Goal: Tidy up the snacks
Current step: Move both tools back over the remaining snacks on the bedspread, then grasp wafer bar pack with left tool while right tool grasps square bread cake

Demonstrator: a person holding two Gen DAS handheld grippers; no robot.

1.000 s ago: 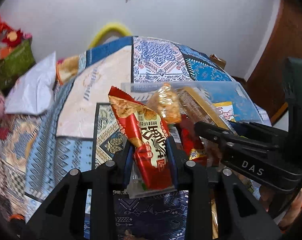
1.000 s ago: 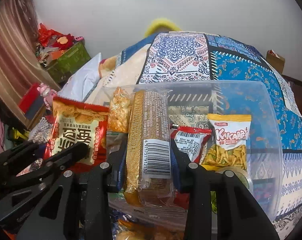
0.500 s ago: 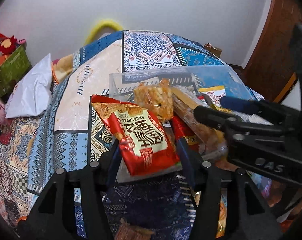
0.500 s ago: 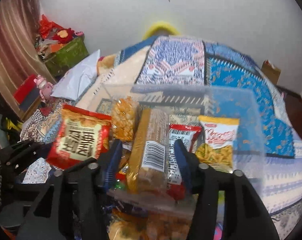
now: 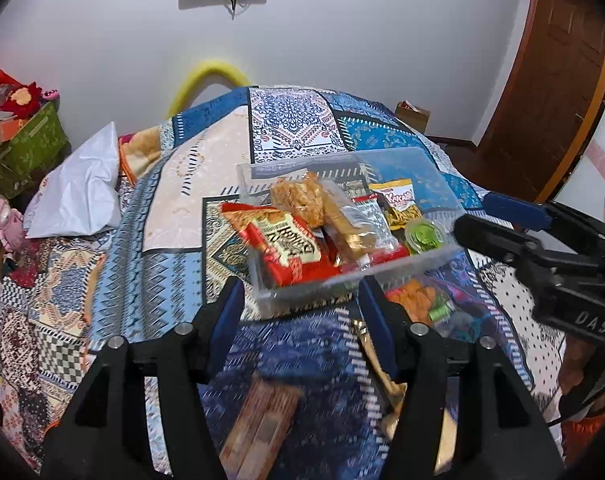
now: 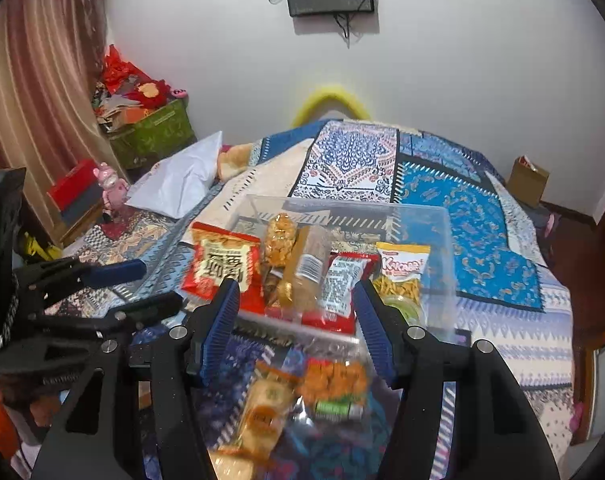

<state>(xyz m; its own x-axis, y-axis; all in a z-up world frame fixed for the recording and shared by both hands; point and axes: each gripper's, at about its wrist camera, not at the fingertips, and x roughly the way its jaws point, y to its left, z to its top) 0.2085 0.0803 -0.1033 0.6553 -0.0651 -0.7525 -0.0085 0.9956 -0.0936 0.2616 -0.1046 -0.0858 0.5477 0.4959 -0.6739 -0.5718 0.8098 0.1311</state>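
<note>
a blue patchwork patterned bedspread (image 6: 482, 216) was spread beneath everything. on it a clear rectangular plastic bin (image 5: 402, 158) was seen, packed with a red foil snack bag (image 5: 286, 240) and a long gold-wrapped biscuit pack (image 6: 306, 272). the left gripper (image 5: 302, 304) and right gripper (image 6: 296, 320) were both opening, nothing gripped.

Glossy foil snack packets (image 5: 286, 240) fill a clear, probably plastic bin (image 5: 342, 280) on matt patterned cloth (image 5: 174, 216).

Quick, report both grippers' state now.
Left gripper: jaws opening, nothing between them.
Right gripper: jaws opening, nothing held.
</note>
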